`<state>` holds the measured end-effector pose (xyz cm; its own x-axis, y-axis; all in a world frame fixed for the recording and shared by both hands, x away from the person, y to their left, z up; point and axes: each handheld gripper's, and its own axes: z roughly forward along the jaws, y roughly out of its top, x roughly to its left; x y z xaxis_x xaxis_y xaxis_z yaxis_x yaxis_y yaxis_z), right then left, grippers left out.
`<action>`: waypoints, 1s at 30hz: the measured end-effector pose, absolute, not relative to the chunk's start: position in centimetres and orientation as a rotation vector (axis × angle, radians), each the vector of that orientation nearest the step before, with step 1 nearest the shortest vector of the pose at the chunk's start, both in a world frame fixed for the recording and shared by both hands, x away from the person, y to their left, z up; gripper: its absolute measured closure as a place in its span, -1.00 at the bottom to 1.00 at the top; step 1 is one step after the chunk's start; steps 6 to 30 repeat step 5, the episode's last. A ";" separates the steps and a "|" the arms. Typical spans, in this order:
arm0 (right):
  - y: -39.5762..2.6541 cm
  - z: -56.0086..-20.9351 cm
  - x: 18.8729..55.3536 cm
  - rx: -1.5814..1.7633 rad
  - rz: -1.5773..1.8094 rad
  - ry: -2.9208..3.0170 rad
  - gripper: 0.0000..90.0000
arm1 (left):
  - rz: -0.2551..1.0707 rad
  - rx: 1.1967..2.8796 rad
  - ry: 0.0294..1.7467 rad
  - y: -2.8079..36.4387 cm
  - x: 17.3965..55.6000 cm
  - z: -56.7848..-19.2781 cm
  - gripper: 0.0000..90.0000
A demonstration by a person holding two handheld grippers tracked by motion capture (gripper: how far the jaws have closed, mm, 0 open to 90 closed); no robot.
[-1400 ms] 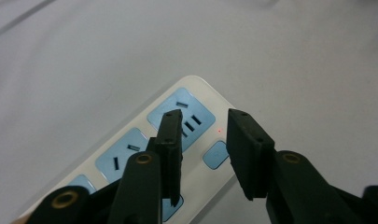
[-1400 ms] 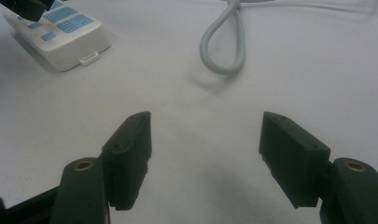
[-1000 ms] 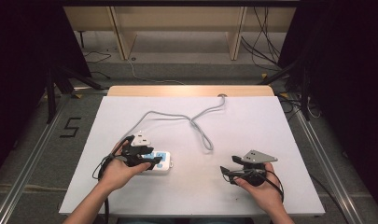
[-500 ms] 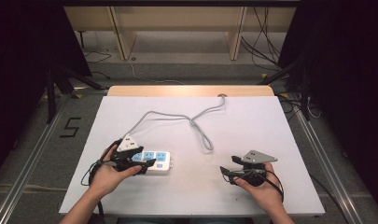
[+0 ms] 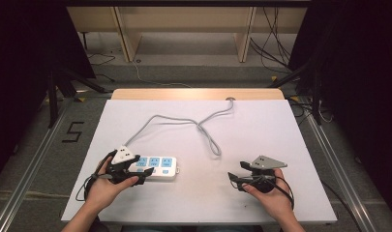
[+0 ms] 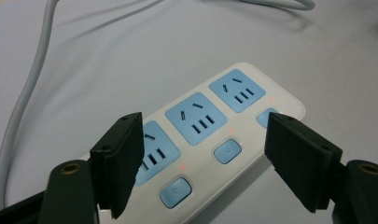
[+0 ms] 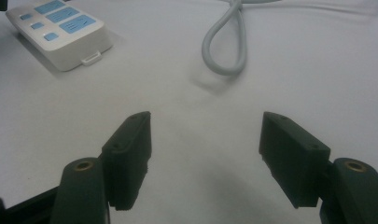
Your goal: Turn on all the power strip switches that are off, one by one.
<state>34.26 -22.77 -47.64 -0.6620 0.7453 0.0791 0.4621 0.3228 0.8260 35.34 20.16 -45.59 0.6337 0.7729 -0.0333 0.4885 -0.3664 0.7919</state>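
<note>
Two grippers sit low at our edge of the desk [image 5: 290, 125], one in each hand, and we work outward from there. Our right gripper [image 7: 205, 154] rests on bare white surface with its fingers [image 7: 130, 154] standing well apart and nothing between them; it looks parked, kept out of the way while the other hand does the work. Our left gripper [image 6: 205, 158] is at the near end of the power strip [image 6: 210, 130], and its fingers [image 6: 123, 161] have just been opening. They now stand wide, one on each side of the strip's end, with the white body passing between them but no pad pressing on it. We judge this to be a release, the strip set down flat where we wanted it.

The strip lies near the left front of the desk, sockets and small blue buttons facing up, its long side running across in front of us. That keeps every socket reachable from above.

Beyond it the grey cable [image 5: 184, 121] leaves the strip's left end, runs away from us in loose curves, loops once near the middle and ends by the far edge. Its slack suggests the strip could be moved without dragging.
</note>
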 end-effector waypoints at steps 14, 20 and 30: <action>-22.8 -47.6 34.3 1.083 1.269 2.272 -0.22 | 0.448 2.032 0.986 20.1 35.4 -45.6 -0.38; -22.8 -47.6 34.3 1.083 1.269 2.272 -0.22 | 0.448 2.032 0.986 20.1 35.4 -45.6 -0.38; -22.8 -47.6 34.3 1.083 1.269 2.272 -0.22 | 0.448 2.032 0.986 20.1 35.4 -45.6 -0.38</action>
